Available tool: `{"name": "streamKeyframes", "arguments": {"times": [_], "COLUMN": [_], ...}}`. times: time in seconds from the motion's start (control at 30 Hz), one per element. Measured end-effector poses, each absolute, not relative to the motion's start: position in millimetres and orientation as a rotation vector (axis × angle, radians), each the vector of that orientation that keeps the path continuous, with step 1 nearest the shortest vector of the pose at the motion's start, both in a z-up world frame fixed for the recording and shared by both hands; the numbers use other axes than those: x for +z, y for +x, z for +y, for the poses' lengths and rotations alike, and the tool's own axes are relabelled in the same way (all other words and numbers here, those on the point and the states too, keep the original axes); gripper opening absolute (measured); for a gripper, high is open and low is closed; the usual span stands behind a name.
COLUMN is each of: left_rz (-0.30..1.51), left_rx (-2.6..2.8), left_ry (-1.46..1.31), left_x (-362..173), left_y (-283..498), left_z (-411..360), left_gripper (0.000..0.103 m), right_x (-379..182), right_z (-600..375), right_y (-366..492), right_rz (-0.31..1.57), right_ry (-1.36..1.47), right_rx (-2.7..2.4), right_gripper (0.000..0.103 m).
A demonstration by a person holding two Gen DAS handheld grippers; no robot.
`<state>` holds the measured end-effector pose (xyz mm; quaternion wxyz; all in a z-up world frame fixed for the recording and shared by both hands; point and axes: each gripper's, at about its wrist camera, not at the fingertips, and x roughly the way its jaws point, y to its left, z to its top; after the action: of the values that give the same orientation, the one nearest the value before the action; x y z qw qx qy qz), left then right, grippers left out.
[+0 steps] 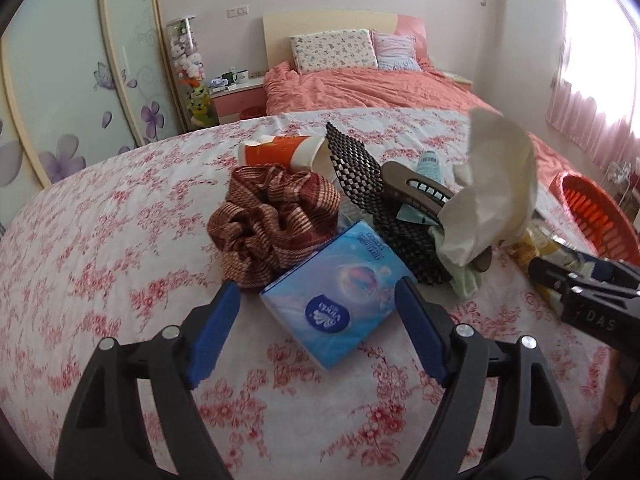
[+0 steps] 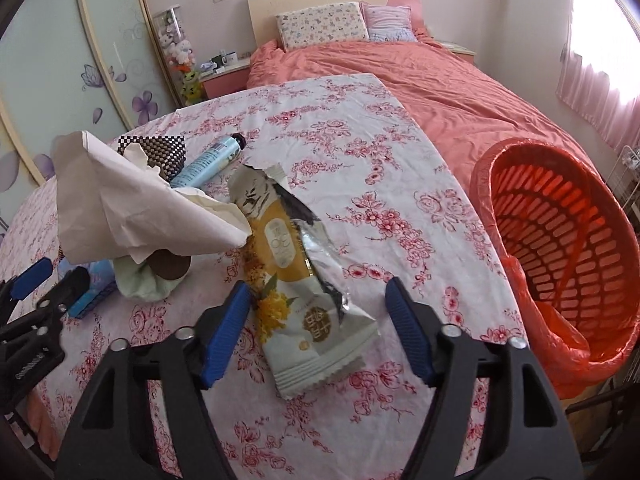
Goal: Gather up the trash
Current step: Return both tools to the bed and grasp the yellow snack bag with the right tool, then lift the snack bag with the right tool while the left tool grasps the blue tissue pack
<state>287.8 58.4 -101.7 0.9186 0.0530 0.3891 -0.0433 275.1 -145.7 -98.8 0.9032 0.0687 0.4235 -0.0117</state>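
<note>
On the floral tablecloth (image 1: pixel 120 240), my left gripper (image 1: pixel 320 308) is open with a blue tissue pack (image 1: pixel 340 292) lying between its blue pads, which do not press on it. My right gripper (image 2: pixel 316 304) is open astride a torn white-and-yellow snack wrapper (image 2: pixel 296 280) that lies flat on the cloth, clear of both pads. A crumpled white paper (image 2: pixel 132 208) stands just left of the wrapper. An orange paper cup (image 1: pixel 284 152) lies on its side behind the pile. The orange basket (image 2: pixel 560 240) with a red bag liner sits at the table's right edge.
A brown striped scrunchie (image 1: pixel 272 224), a black mesh mat (image 1: pixel 360 176), a brown hair clip (image 1: pixel 424 192), a blue tube (image 2: pixel 208 164) and a pale green cloth (image 2: pixel 144 280) crowd the middle. A bed with a coral cover (image 2: pixel 440 92) lies beyond the table.
</note>
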Motion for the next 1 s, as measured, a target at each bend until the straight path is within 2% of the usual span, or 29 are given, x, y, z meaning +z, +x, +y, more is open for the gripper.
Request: {"name": "streamKeyframes", "arguments": {"times": [0.13,0.27,0.43,0.73,1.0], "left_rz": [0.832,0.864,0.911,0.894,0.915], "left_rx": [-0.11,-0.145,-0.229,-0.181,-0.08], "left_ry": [0.107,0.059,0.034,0.139,0.066], "left_x": [-108,-109,-112,-116,-116], "left_y": [297,298,283,283,274], "left_z": [52,53,46,32,57], "left_gripper": [0.078,0.071,0.068,0.069,0.066], "right_x": [-98,-97,-95,-96,-100], "right_z": [-146,-147,-150,-147,-149], "right_y": [272,268,260,263,262], "right_rz": [0.871,0.865,0.855,0.857,0.851], "right_ry": [0.166,0.186,0.206,0.201,0.198], "right_rx": [-0.018,-0.017,-0.029,-0.011,-0.006], "right_gripper": [0.049,0.04,0.031,0.033,0.033]}}
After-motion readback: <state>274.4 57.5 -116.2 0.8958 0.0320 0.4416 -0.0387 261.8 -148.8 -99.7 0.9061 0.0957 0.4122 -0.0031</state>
